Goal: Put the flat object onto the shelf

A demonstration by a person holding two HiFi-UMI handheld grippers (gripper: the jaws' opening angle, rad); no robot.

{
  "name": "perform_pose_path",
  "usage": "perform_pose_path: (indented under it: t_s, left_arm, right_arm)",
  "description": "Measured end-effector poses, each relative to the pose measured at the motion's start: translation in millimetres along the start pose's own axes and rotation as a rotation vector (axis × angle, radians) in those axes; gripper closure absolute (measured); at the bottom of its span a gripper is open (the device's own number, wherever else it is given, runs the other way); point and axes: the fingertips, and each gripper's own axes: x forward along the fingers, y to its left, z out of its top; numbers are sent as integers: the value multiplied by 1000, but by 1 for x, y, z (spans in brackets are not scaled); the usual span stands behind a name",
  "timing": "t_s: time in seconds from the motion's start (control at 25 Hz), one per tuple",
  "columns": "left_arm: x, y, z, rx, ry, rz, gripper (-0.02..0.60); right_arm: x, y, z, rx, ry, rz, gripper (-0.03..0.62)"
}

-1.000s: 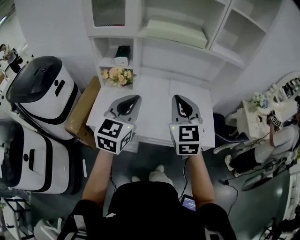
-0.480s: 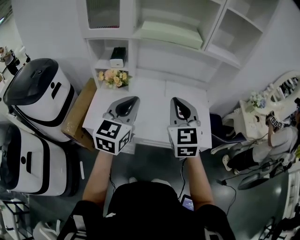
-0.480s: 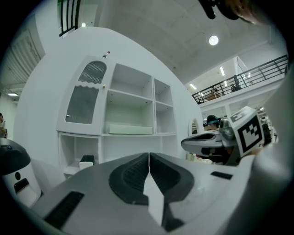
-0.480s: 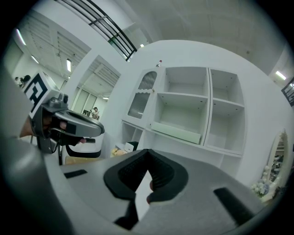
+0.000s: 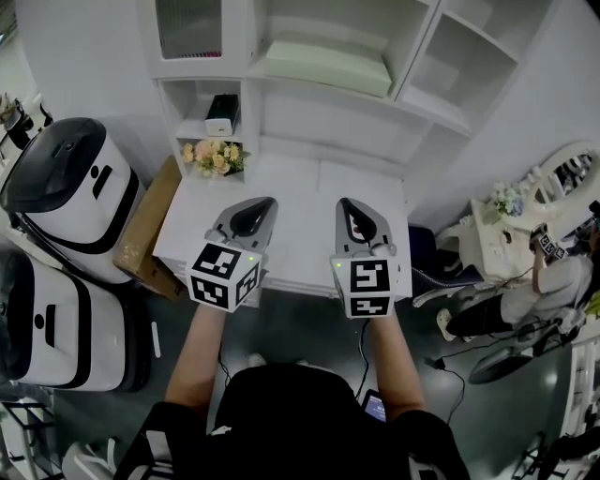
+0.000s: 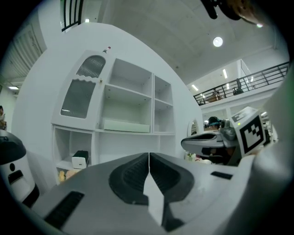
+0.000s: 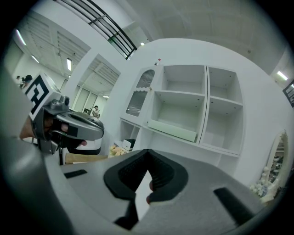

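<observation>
The pale green flat slab (image 5: 323,67) along the white shelf's (image 5: 431,111) front edge looks light and stiff, best pinched edgewise; the left gripper (image 5: 264,202) and right gripper (image 5: 345,202) have jaws closed, empty.

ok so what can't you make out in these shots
- Head view: desk partly hidden under the left gripper and right gripper.
- All views: contents behind the ribbed door blurred by its glass.
- Head view: box in the cubby too small to identify.
</observation>
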Motion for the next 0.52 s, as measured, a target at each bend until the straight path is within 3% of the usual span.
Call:
perform_pose_path:
  t_s: [0.24, 0.52]
  left_arm:
    - [6, -7, -2, 57, 16, 46, 574]
    - [6, -11, -8, 56, 28, 52, 574]
  right_arm:
    - [0, -7, -4, -2, 5, 9, 594]
    - [-1, -5, -12, -1, 13, 23, 594]
